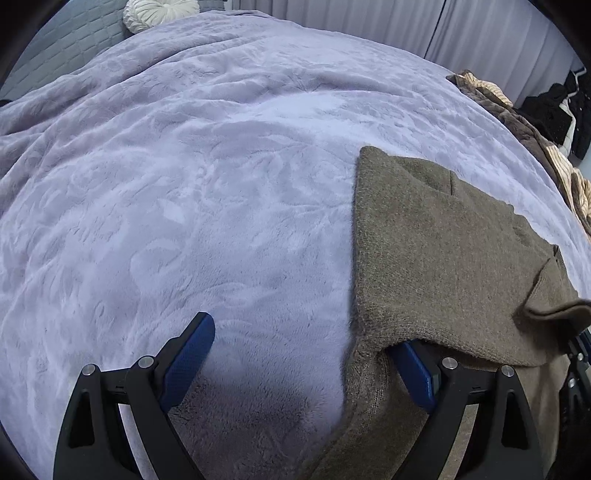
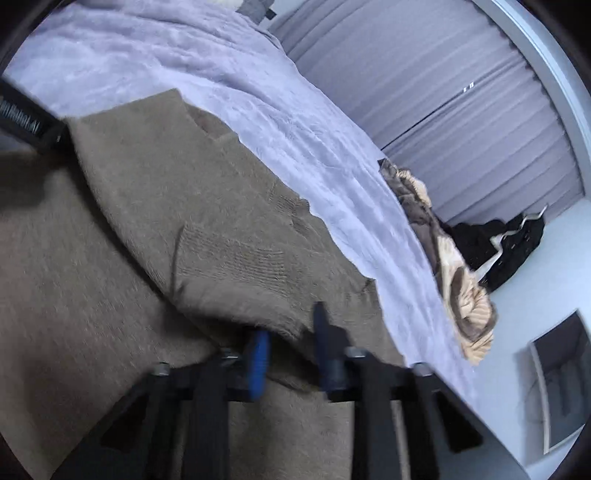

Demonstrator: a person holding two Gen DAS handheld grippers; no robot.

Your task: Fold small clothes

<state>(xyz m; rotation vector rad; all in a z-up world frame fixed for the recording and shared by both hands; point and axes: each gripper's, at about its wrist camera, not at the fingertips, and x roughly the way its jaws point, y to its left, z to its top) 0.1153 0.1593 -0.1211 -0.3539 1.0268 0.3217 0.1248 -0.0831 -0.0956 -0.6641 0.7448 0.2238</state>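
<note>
A brown knit garment (image 1: 436,251) lies folded on the lilac blanket (image 1: 192,192), at the right of the left wrist view. My left gripper (image 1: 303,332) is open wide. Its left finger (image 1: 188,354) hangs over bare blanket, while its right finger (image 1: 413,373) sits tucked under the garment's near fold. In the right wrist view the same garment (image 2: 155,206) fills the left and middle. My right gripper (image 2: 291,321) is blurred, its two blue pads close together with the garment's folded edge draped between them. The left pad's tip is hidden under that fold.
A heap of brown and cream striped clothes (image 2: 461,295) lies at the bed's right edge, with a black garment (image 2: 506,251) on the floor beyond it. A round white cushion (image 1: 159,13) sits at the head of the bed. Grey curtains (image 2: 443,92) hang behind.
</note>
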